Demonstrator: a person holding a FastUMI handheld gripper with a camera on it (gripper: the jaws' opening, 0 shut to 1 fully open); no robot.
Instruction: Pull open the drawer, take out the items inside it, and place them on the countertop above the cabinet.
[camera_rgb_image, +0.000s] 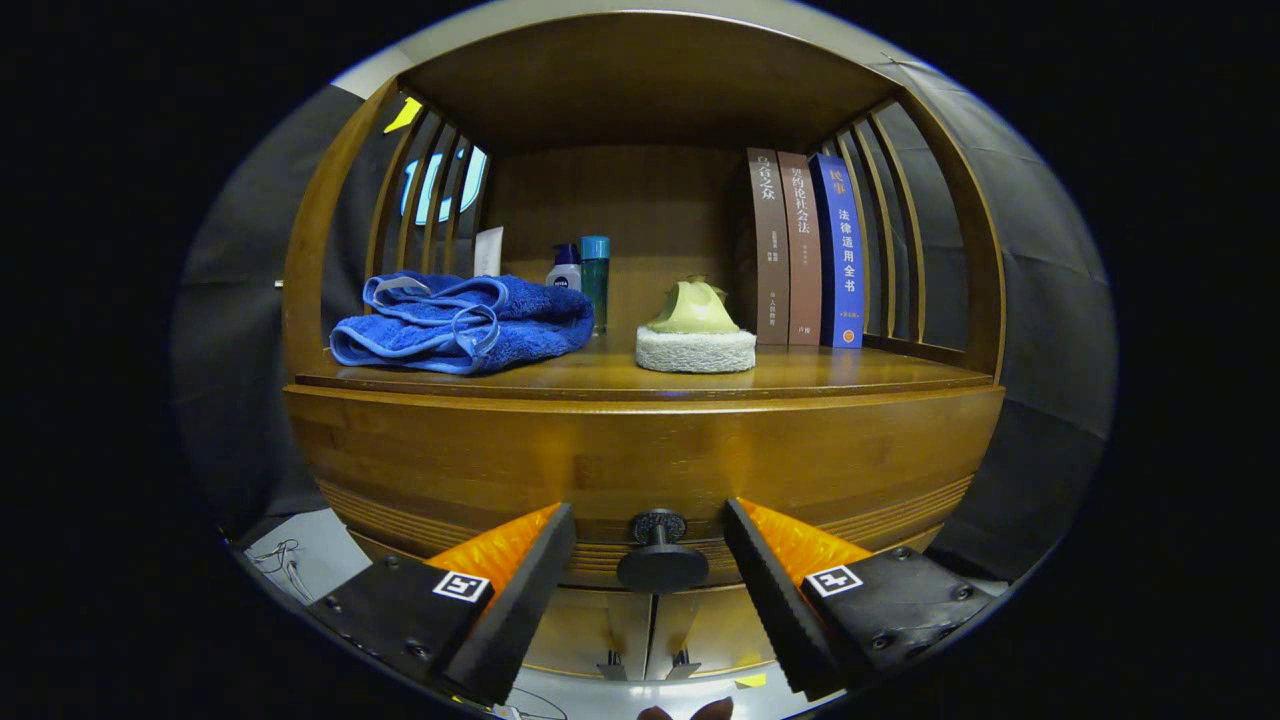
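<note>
With my gripper (650, 560) spread either side of the drawer knob (662, 567), seemingly just short of it, closing early could slip off and leave the drawer (640, 460) shut.

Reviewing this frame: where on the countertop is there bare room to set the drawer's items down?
Bare wood runs along the countertop front edge, widest ahead of the books and between the blue towel and the sponge. The back-left corner is crowded by bottles behind the towel. The gripper is open, fingers either side of the drawer knob.
</note>
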